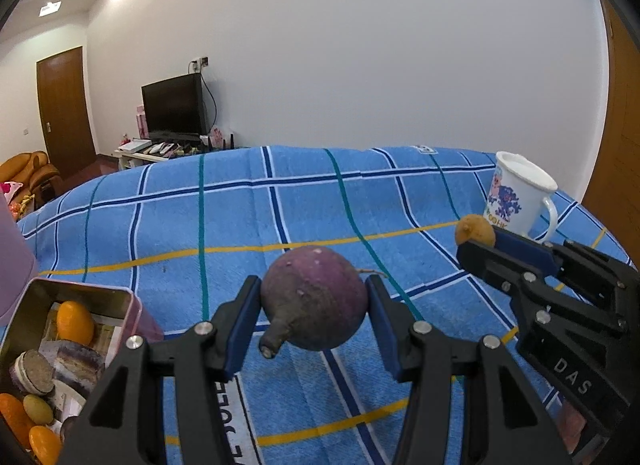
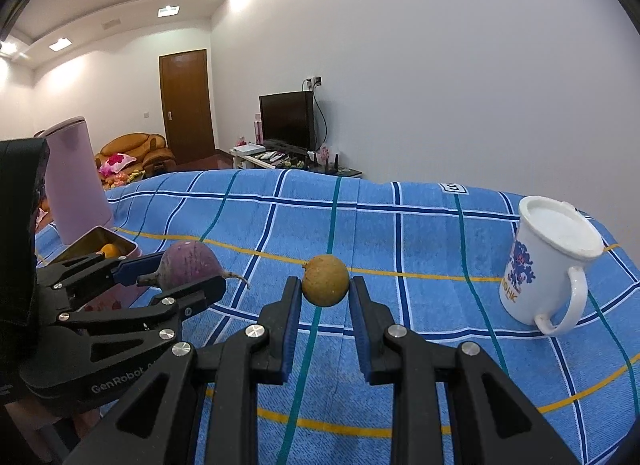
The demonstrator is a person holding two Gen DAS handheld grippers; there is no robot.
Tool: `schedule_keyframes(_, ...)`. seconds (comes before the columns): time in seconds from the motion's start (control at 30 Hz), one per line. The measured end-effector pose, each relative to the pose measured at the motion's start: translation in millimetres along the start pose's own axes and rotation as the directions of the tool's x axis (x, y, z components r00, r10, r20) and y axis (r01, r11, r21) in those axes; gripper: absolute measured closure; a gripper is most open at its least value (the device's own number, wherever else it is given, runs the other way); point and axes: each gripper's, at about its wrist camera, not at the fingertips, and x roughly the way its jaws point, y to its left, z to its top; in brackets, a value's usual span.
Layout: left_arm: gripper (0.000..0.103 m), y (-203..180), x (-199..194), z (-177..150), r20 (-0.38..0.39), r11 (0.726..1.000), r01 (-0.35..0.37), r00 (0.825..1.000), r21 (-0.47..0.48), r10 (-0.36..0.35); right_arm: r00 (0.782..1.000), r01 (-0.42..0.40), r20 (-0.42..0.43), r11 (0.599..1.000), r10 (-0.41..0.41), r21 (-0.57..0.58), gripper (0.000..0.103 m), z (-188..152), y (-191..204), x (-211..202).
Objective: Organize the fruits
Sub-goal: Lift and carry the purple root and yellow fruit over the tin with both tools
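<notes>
My left gripper (image 1: 314,289) is shut on a round purple fruit (image 1: 316,297) with a stubby stem, held above the blue plaid cloth (image 1: 240,217). The right wrist view shows that gripper (image 2: 176,277) and the purple fruit (image 2: 190,261) at the left. My right gripper (image 2: 325,285) is shut on a small tan round fruit (image 2: 325,280), also off the cloth. In the left wrist view the right gripper (image 1: 486,243) holds the tan fruit (image 1: 475,230) at the right. An open metal tin (image 1: 88,285) at the lower left holds orange fruits, a greenish one and sandwich cookies.
A white printed mug (image 2: 548,261) stands on the cloth at the right, close behind the right gripper in the left wrist view (image 1: 516,193). A tall pink jug (image 2: 74,181) stands behind the tin (image 2: 120,243). Beyond the cloth's far edge are a TV stand and a sofa.
</notes>
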Motion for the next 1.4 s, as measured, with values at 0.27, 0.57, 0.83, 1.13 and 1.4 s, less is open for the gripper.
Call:
schedule_keyframes(0.27,0.048,0.6,-8.0,-1.7,0.04,1.0,-0.016,0.999,-0.006,0.016,0.999,0.004,0.034,1.0,-0.005,0.003,0.077,-1.1,-1.7,-6.8)
schedule_keyframes(0.57,0.048,-3.1,-17.3,-4.7,0.082,0.999,-0.031,0.996,0.011,0.03,0.998,0.009,0.07,1.0,-0.009,-0.002,0.077,-2.2,-1.9,-15.1)
schedule_keyframes(0.83,0.048,-4.1,-25.2,-7.0,0.11,0.999,-0.044,0.993,0.015,0.043,0.995,0.012,0.095,1.0,-0.011,-0.01,0.077,-3.9,0.7,-19.6)
schedule_keyframes(1.13,0.048,-1.6,-33.4,-8.7,0.141,0.997,-0.071,0.988,0.005,0.069,0.993,0.013,0.118,1.0,-0.011,-0.018,0.077,-5.6,3.2,-24.3)
schedule_keyframes(1.4,0.048,0.9,-42.1,-12.4,0.166,0.996,-0.084,0.983,0.001,0.083,0.991,0.014,0.135,1.0,-0.011,-0.022,0.077,-6.6,4.8,-28.0)
